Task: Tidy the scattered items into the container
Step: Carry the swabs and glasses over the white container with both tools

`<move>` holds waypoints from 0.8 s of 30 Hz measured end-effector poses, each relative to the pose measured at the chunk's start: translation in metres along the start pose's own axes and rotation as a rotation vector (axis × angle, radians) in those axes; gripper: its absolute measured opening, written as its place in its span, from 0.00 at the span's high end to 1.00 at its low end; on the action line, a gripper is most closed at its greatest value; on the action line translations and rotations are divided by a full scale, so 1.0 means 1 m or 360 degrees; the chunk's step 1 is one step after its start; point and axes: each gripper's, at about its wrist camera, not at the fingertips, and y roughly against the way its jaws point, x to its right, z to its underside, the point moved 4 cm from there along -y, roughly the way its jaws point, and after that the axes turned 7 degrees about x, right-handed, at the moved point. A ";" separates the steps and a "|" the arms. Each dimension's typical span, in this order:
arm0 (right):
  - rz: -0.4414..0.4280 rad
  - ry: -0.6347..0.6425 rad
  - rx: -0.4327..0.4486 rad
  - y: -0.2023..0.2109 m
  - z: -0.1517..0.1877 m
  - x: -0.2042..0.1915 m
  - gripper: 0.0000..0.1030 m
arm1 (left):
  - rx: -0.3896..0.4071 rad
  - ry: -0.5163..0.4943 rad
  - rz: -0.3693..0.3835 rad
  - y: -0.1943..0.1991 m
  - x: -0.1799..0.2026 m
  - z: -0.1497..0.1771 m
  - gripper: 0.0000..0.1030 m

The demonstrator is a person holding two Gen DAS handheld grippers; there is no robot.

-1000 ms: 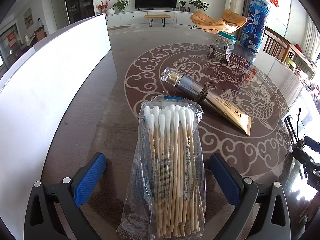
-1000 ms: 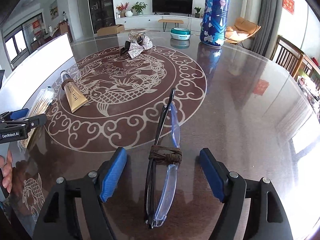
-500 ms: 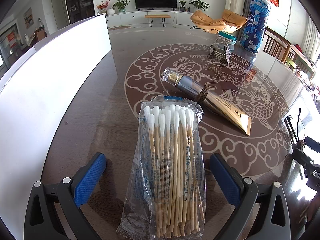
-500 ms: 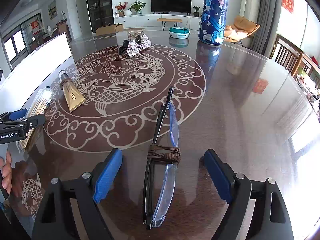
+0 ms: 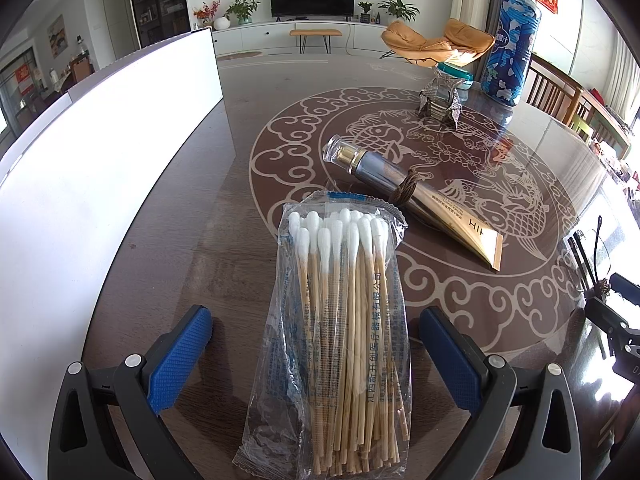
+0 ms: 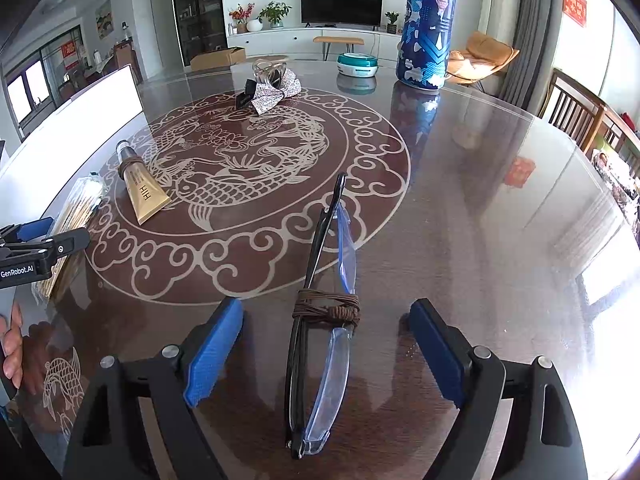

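At the far left a long white container [image 5: 100,168] stands on the glossy table [image 5: 224,208], its wall running beside the left gripper [image 5: 316,350]. That gripper's jaws are released and stand wide, one blue pad on each side of a clear bag of cotton swabs [image 5: 340,320] that lies flat on the table. The pads are apart from the bag, so nothing is grasped.

Just beyond the bag, toward the middle of the table, lies a gold tube [image 5: 416,200] with a brown band around it. Farther back sit a sparkly bow [image 6: 276,90] and, behind it, a tall blue canister [image 6: 428,24].

To the right, the right gripper [image 6: 326,346] straddles a pair of folded glasses [image 6: 324,320], tied at the middle with a brown cord. Its jaws have just been opening and now stand wide; the glasses lie between the pads, untouched by either.

The step in hand looks like the start of a double pick-up: each gripper is lined up over its own item and no item can be seen in the container yet. Next, each pair of jaws probably needs to close on its item. The bag is limp and slippery, so it wants a squeeze across the bundled sticks; the glasses are thin and call for a gentle grip near the cord. Both must then be lifted over the white wall at the left.
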 end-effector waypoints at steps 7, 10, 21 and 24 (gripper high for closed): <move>-0.0004 -0.0004 -0.0003 -0.001 0.000 0.000 0.15 | 0.0000 0.0000 0.0000 0.000 0.000 0.000 0.00; -0.0002 0.0000 -0.0006 -0.001 0.000 0.000 0.13 | 0.0000 0.0000 0.0001 0.000 0.000 0.001 0.00; -0.0116 0.0104 -0.0072 -0.001 0.000 -0.008 0.12 | -0.0046 -0.0142 0.0115 0.002 0.001 0.001 0.00; -0.0183 0.0191 -0.0133 -0.003 -0.001 -0.013 0.12 | -0.0129 -0.0189 0.0145 -0.001 0.002 -0.002 0.00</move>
